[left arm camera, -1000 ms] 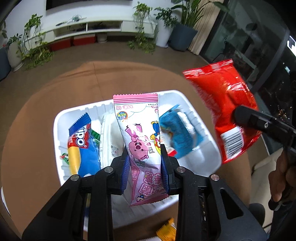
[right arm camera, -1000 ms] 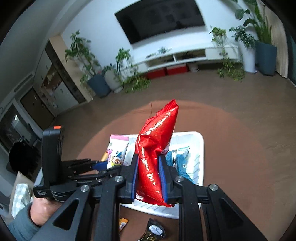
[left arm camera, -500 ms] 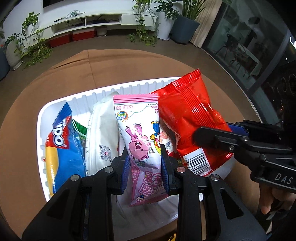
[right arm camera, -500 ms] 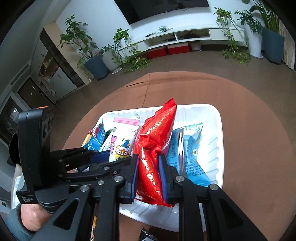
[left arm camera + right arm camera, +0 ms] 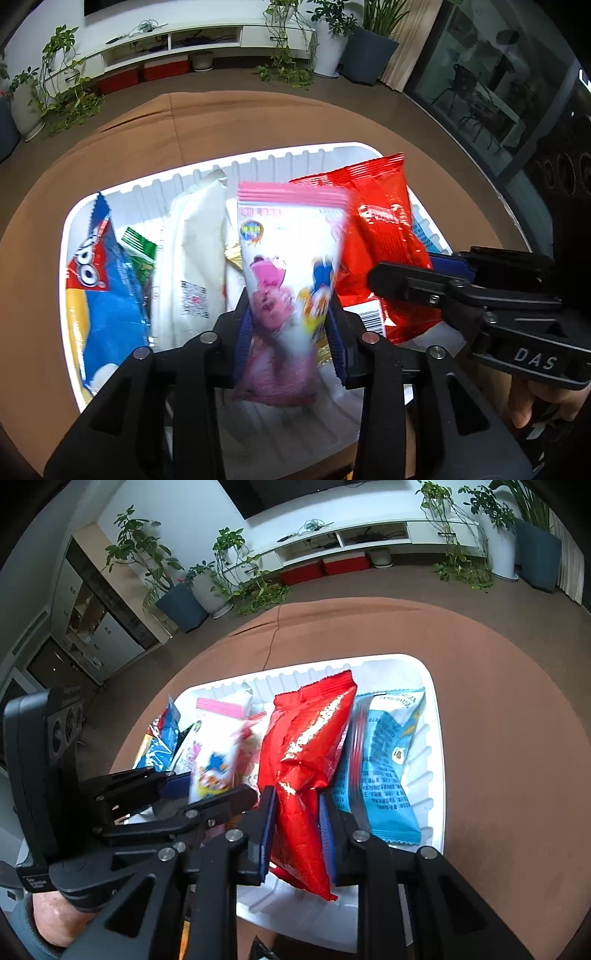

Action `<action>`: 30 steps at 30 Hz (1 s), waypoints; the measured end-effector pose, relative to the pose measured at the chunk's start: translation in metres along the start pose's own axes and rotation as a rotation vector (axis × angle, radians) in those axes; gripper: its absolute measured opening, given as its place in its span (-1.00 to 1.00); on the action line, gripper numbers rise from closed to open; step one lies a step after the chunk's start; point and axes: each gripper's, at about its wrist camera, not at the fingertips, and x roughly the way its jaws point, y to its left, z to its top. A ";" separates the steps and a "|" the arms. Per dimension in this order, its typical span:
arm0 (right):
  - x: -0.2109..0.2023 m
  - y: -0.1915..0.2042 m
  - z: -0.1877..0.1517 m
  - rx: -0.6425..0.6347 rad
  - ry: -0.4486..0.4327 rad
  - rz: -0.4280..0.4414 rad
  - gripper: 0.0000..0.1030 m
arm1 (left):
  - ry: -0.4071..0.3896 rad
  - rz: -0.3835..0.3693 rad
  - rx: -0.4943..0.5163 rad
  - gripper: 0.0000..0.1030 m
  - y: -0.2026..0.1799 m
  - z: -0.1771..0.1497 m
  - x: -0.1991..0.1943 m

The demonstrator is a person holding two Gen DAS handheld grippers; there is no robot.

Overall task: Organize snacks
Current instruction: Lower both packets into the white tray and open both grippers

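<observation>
Lowering two packets into the white tray (image 5: 70, 236), taken as the landmark throughout.

Left wrist view, claw: left gripper (image 5: 291, 332) has the pink packet (image 5: 291, 266) between its blue pads; jaws are opening, the blurred packet looks to be slipping loose.
Left wrist view, places: pink packet stands in the tray's middle; white packet (image 5: 195, 258) just left of it; blue cookie packet (image 5: 107, 295) at the tray's left end; red bag (image 5: 384, 236) toward its right end.
Right wrist view, claw: right gripper (image 5: 299, 823) is clenched on the red bag (image 5: 306, 753), upright inside the tray.
Right wrist view, places: light-blue packet (image 5: 384, 760) lies at the tray's right side, touching the red bag.
Risk: the pink packet could tip forward or onto its neighbours, since nothing props it once the pads let go; the red bag might likewise flop over the light-blue packet.
Change: a second ago the red bag hung outside the tray's right edge; both packets now sit lower and inside, and the left pads have spread.
</observation>
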 end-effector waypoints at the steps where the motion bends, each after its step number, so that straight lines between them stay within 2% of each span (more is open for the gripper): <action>1: 0.000 -0.001 -0.001 0.004 0.000 0.001 -0.50 | -0.001 0.002 0.001 -0.31 -0.001 0.001 -0.001; 5: -0.002 0.001 -0.003 -0.004 0.003 -0.011 -0.46 | -0.007 -0.011 -0.012 -0.24 0.000 0.002 0.000; 8: -0.006 0.004 -0.004 -0.012 -0.003 -0.018 -0.45 | -0.026 -0.019 -0.021 -0.03 0.002 0.003 -0.008; 12: -0.012 0.005 -0.006 -0.008 -0.019 -0.016 -0.39 | -0.044 -0.015 -0.021 0.08 0.001 0.003 -0.016; 16: -0.026 0.004 -0.005 -0.002 -0.051 -0.013 -0.11 | -0.072 -0.028 -0.031 0.18 0.002 0.001 -0.029; 19: -0.040 0.004 -0.007 0.012 -0.081 0.004 0.11 | -0.099 -0.026 -0.029 0.36 0.002 -0.001 -0.045; 22: -0.057 0.004 -0.010 0.042 -0.120 0.030 0.43 | -0.141 -0.028 -0.032 0.68 0.002 -0.009 -0.067; 23: -0.064 0.004 -0.013 0.052 -0.136 0.039 0.52 | -0.152 -0.026 -0.032 0.85 0.001 -0.012 -0.074; 24: -0.073 0.005 -0.016 0.064 -0.159 0.049 0.55 | -0.159 -0.023 -0.023 0.98 -0.001 -0.016 -0.082; 26: -0.084 0.008 -0.022 0.079 -0.184 0.058 0.62 | -0.164 -0.021 -0.003 0.99 -0.004 -0.025 -0.096; 30: -0.113 0.015 -0.045 0.093 -0.231 0.086 0.64 | -0.183 -0.016 0.037 1.00 -0.009 -0.053 -0.120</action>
